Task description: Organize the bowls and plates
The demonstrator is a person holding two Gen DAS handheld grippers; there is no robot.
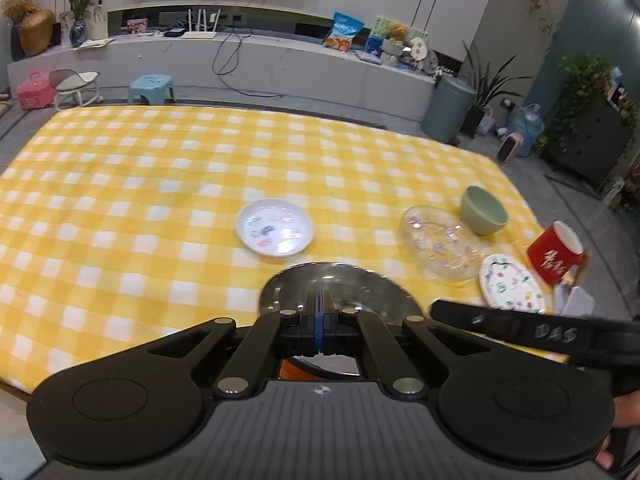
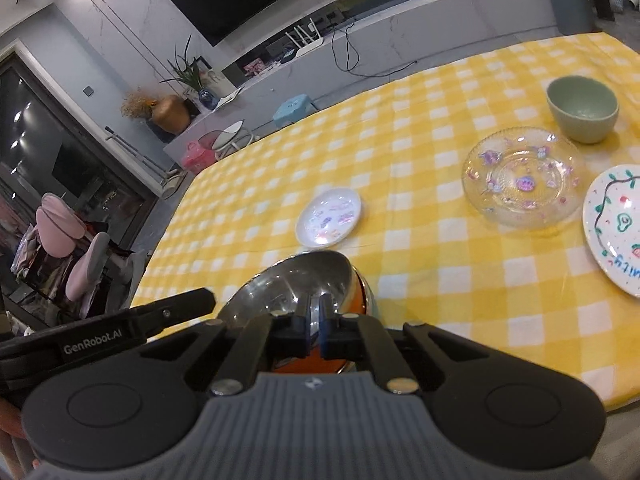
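the left gripper (image 1: 320, 320) and right gripper (image 2: 316, 322) each pinch the rim of the round steel, orange-sided bowl (image 2: 292, 284) at the yellow checked tablecloth's (image 1: 160, 184) near edge, so lift both together and level.

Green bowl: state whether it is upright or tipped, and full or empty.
Upright and empty. The green bowl stands on the checked cloth with its mouth up; its bare inside shows in the right wrist view.
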